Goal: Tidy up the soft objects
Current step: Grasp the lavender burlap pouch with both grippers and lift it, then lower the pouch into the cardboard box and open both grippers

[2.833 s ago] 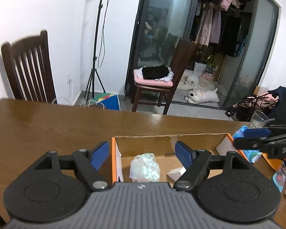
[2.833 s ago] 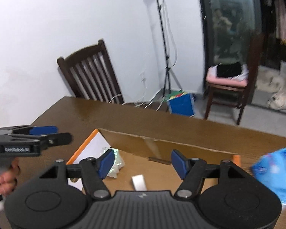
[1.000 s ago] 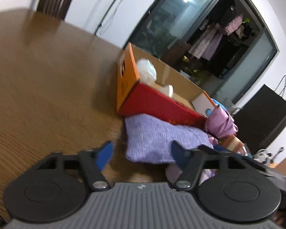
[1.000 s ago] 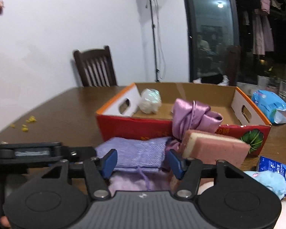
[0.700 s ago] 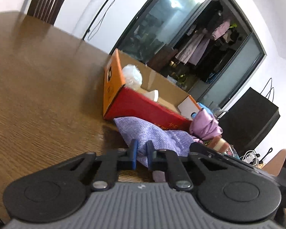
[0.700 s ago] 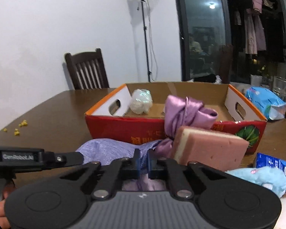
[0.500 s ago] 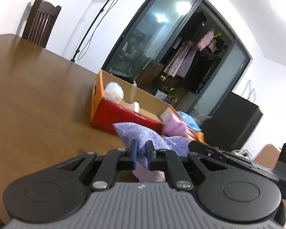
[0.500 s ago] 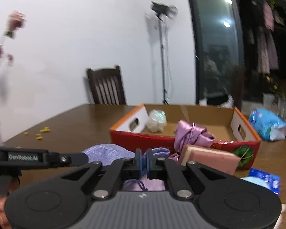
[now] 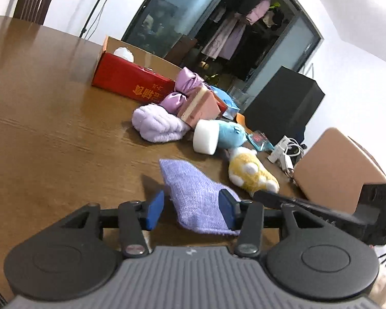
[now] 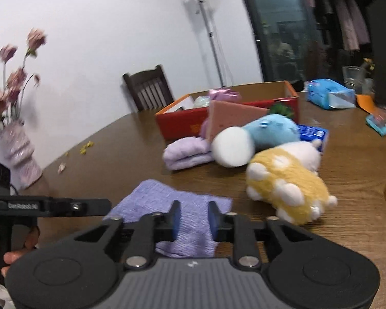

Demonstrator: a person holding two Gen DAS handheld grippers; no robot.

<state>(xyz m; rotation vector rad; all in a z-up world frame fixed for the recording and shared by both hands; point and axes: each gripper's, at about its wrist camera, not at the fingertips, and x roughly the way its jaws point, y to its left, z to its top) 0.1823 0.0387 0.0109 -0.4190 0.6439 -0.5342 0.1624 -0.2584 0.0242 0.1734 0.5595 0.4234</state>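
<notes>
The left gripper (image 9: 190, 209) has its jaws wide, straddling the purple cloth (image 9: 196, 195) lying flat on the table (image 9: 51, 118). The right gripper (image 10: 191, 217) is partly parted over the same cloth. At one o'clock sits the yellow plush (image 10: 285, 182); the box (image 9: 127, 76) lies at twelve.

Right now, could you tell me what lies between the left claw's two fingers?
In the left wrist view, the left claw is open, and the purple knitted cloth lies on the table between its blue fingertips.
</notes>
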